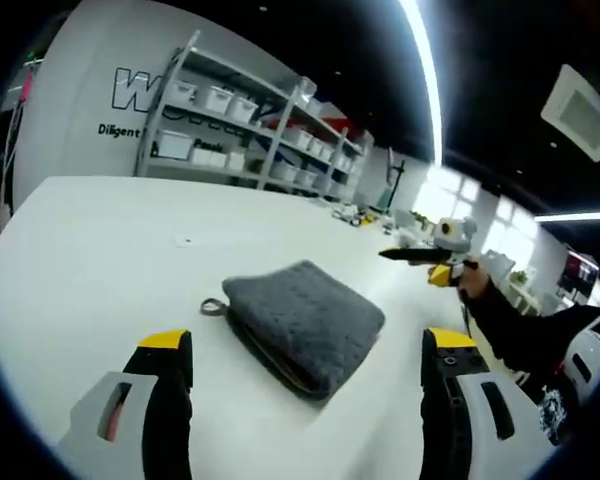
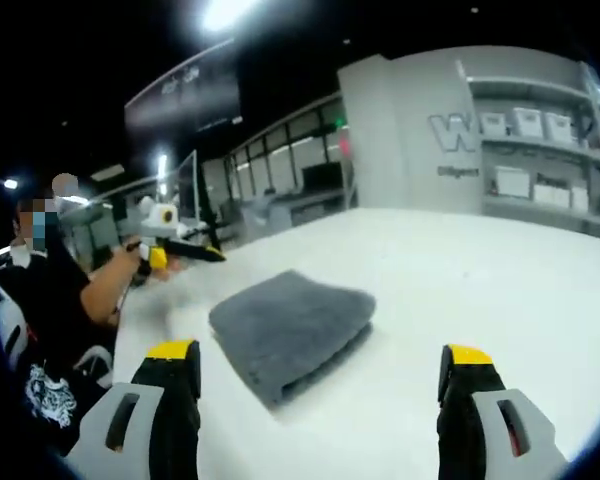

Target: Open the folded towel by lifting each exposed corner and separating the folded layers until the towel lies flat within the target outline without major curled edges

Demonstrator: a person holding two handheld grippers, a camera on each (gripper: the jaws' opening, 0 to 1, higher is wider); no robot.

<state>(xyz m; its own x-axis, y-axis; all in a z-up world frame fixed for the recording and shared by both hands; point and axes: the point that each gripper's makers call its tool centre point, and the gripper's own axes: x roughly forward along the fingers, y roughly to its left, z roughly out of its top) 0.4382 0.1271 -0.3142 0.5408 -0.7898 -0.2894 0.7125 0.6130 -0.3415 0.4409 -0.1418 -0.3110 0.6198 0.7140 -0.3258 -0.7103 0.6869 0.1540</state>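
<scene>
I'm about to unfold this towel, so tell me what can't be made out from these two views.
- Target outline: no marking can be made out on the white table in either view.
- Towel: how many layers it has is hidden by the fold; the left gripper view shows just the stacked edge.
- Loop at the towel's corner: too small to tell how it attaches.
- Towel's underside: hidden against the table.
</scene>
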